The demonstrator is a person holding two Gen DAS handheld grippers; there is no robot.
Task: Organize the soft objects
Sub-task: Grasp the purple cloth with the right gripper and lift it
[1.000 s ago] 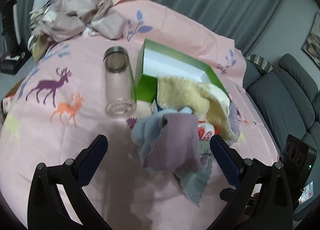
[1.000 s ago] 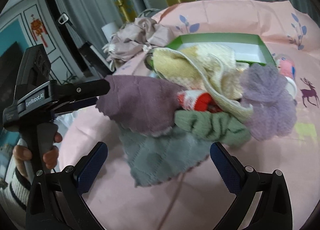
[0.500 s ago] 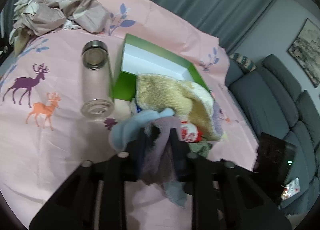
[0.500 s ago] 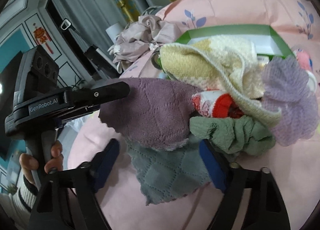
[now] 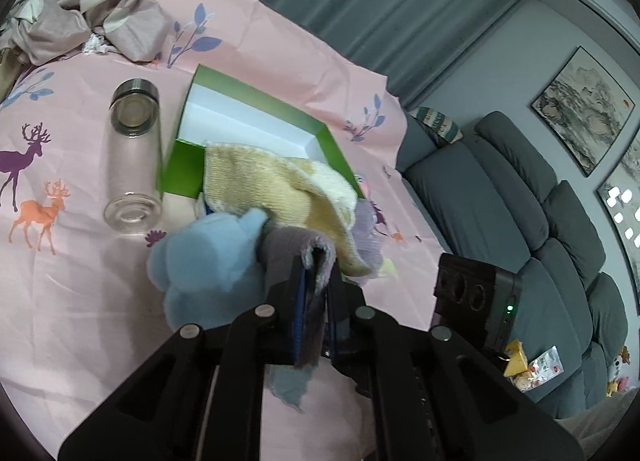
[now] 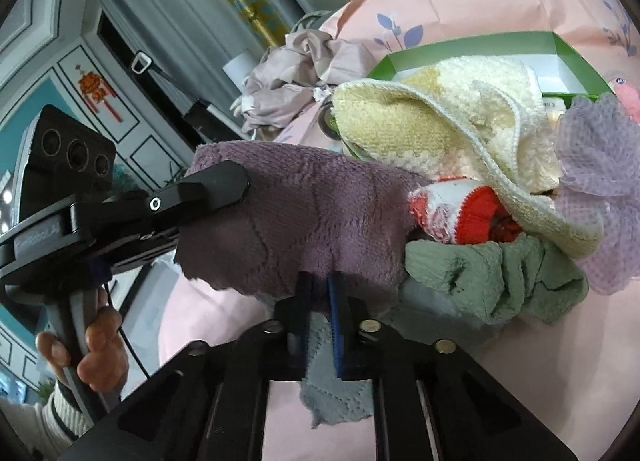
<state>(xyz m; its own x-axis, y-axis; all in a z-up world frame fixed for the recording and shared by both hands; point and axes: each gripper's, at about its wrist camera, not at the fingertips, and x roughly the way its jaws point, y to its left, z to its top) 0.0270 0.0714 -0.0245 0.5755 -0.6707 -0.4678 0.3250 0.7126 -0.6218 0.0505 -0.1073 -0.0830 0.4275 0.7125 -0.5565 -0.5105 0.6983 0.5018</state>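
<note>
A purple fleece cloth (image 6: 304, 221) tops a heap of soft things on the pink sheet. My left gripper (image 5: 316, 293) is shut on one folded edge of it, and from the right wrist view the left gripper (image 6: 216, 191) reaches in from the left. My right gripper (image 6: 320, 301) is shut on the cloth's lower edge, with a grey quilted cloth (image 6: 332, 393) caught between the pads and hanging below. In the heap lie a blue plush (image 5: 208, 269), a yellow towel (image 6: 440, 121), a red and white sock (image 6: 460, 217), a green cloth (image 6: 492, 277) and a lilac mesh puff (image 6: 600, 181).
An open green box (image 5: 248, 121) with a white inside stands behind the heap. A glass bottle (image 5: 134, 157) lies to its left. Crumpled beige fabric (image 5: 88, 13) sits at the far corner. A grey sofa (image 5: 520, 221) lies beyond the right edge. A hand (image 6: 96, 357) grips the left tool.
Both grippers went from wide open to shut on the purple cloth. The left one closed first, the right one after moving slightly in toward the heap.
</note>
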